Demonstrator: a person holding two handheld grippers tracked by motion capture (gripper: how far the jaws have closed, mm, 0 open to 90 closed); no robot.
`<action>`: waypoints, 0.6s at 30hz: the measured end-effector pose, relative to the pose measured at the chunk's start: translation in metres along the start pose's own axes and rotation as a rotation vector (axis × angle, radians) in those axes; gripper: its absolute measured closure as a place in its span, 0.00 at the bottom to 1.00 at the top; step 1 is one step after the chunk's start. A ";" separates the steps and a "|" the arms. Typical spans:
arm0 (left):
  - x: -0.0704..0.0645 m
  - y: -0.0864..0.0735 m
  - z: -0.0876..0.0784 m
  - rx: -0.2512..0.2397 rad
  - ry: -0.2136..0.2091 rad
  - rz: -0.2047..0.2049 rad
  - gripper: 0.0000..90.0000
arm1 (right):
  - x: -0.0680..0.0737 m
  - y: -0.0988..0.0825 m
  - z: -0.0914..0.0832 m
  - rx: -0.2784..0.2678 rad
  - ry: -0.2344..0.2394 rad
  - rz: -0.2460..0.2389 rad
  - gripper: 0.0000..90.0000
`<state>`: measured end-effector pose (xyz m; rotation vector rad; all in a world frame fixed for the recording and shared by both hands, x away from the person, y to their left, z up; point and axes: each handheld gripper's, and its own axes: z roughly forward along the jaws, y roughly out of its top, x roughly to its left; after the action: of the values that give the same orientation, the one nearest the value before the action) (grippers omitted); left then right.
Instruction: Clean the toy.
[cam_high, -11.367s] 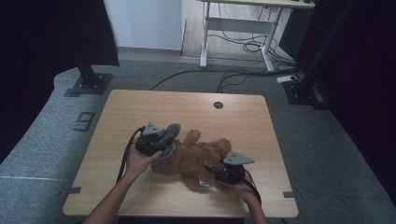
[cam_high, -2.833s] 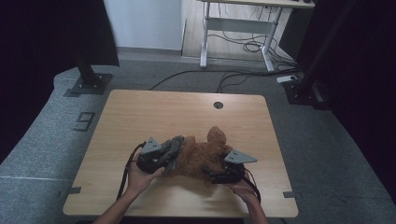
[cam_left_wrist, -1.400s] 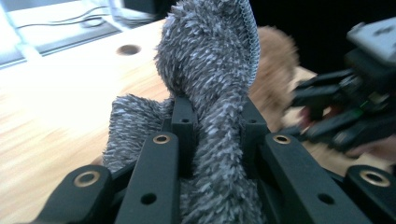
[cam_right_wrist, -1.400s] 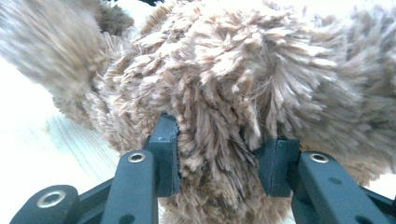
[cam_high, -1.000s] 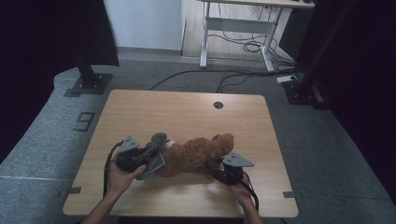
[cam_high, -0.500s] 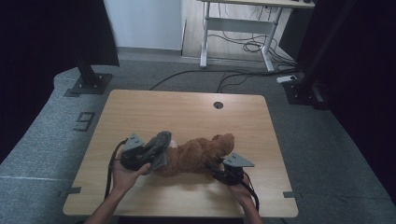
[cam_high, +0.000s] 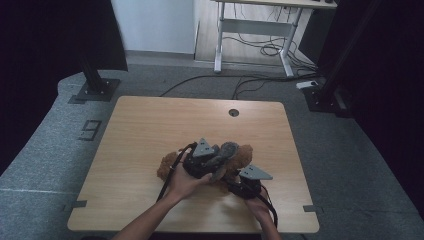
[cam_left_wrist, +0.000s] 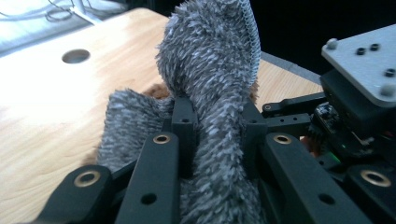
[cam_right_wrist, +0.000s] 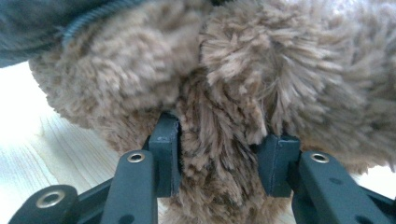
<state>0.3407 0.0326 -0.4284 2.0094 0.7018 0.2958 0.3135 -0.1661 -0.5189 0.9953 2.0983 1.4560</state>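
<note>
A brown plush teddy bear (cam_high: 168, 167) lies on the wooden table (cam_high: 150, 120) near its front middle. My left gripper (cam_high: 219, 163) hovers over the bear, shut on a fold of fuzzy grey cloth (cam_high: 228, 148). In the left gripper view the grey cloth (cam_left_wrist: 210, 70) stands up between the pads of the left gripper (cam_left_wrist: 215, 122) and hides most of the bear. My right gripper (cam_high: 232, 184) sits at the bear's front right. In the right gripper view the right gripper (cam_right_wrist: 217, 150) is shut on a tuft of the bear's fur (cam_right_wrist: 280, 70).
A round cable hole (cam_high: 233, 112) is in the table's far middle. The right gripper's grey plate (cam_left_wrist: 359, 56) is close beside the left jaws. Black stands (cam_high: 95, 82) and a white desk frame (cam_high: 252, 30) with floor cables stand beyond the table.
My left gripper has swept to the right with the grey cloth, from the bear's left end to over its middle. The right gripper has stayed put on the bear.
</note>
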 end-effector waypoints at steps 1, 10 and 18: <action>0.001 -0.001 0.001 0.002 0.000 -0.003 0.82 | 0.000 -0.001 0.000 0.004 -0.005 0.002 0.62; 0.018 -0.019 -0.013 0.005 0.014 -0.038 0.82 | 0.003 -0.001 0.003 0.016 -0.012 -0.001 0.63; 0.040 -0.047 -0.049 -0.006 0.085 -0.060 0.82 | 0.003 -0.001 0.002 0.012 -0.020 -0.002 0.64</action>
<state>0.3333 0.1089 -0.4461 1.9753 0.8121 0.3489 0.3132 -0.1628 -0.5202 1.0080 2.0959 1.4288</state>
